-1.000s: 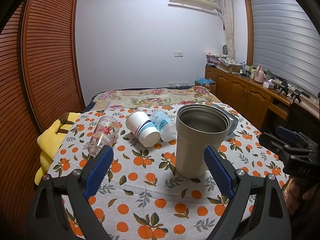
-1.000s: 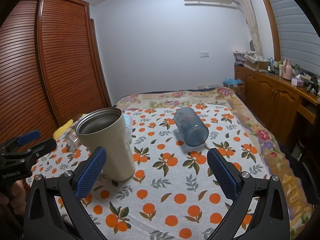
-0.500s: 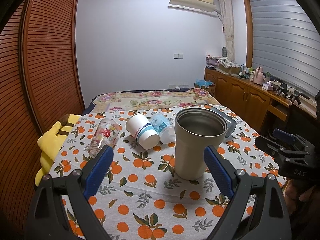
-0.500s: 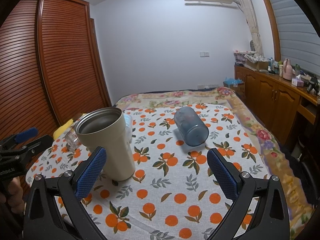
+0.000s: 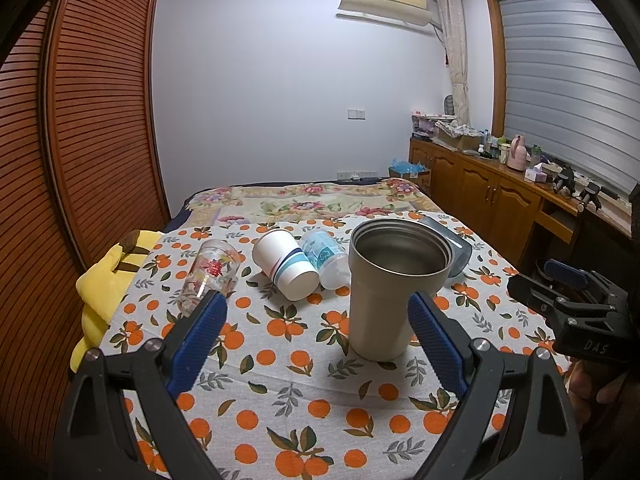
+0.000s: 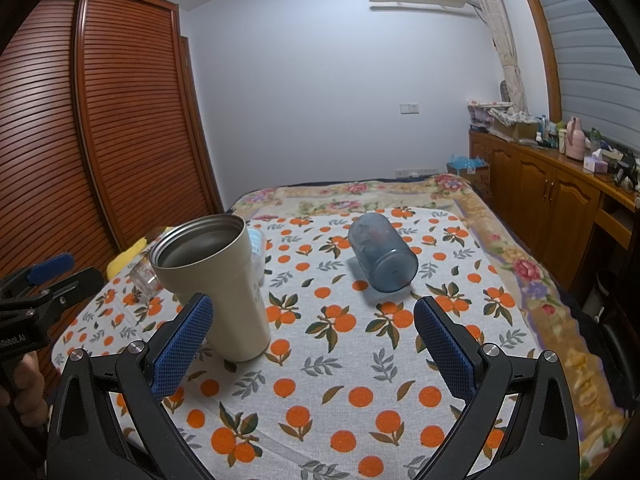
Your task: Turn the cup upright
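A beige metal tumbler stands upright on the orange-print cloth; it also shows in the right wrist view. A white paper cup with blue stripes, a floral glass and a clear plastic cup lie on their sides behind it. A blue translucent cup lies on its side, its edge visible in the left wrist view. My left gripper is open and empty, in front of the tumbler. My right gripper is open and empty, in front of the blue cup.
The cloth covers part of a floral bedspread. A yellow plush lies at the left edge. A slatted wooden wardrobe stands on the left, wooden cabinets on the right.
My left gripper has drawn back a little from the tumbler. The right gripper and the cups have not moved.
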Demonstrator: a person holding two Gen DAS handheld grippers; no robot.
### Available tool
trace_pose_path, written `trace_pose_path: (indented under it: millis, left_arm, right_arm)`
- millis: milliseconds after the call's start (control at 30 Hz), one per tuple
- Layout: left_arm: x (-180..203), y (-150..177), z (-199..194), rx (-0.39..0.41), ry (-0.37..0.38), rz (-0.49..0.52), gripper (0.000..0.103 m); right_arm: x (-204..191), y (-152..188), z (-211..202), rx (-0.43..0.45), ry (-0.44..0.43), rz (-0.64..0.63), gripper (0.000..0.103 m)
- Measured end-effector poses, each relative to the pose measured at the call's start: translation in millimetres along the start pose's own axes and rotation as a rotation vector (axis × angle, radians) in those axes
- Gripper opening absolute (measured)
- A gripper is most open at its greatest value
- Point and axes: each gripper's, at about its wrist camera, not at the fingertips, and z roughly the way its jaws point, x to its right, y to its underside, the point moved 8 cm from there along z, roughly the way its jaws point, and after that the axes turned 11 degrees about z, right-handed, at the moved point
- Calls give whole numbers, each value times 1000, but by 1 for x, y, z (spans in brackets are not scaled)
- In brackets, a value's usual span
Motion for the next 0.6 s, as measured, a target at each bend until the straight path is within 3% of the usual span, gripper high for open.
trace_pose_path:
  millis: [600]
  left_arm:
    - [0,-1,-1,2,0,0,93]
  right_arm:
    - [0,0,0,0,1,1,102]
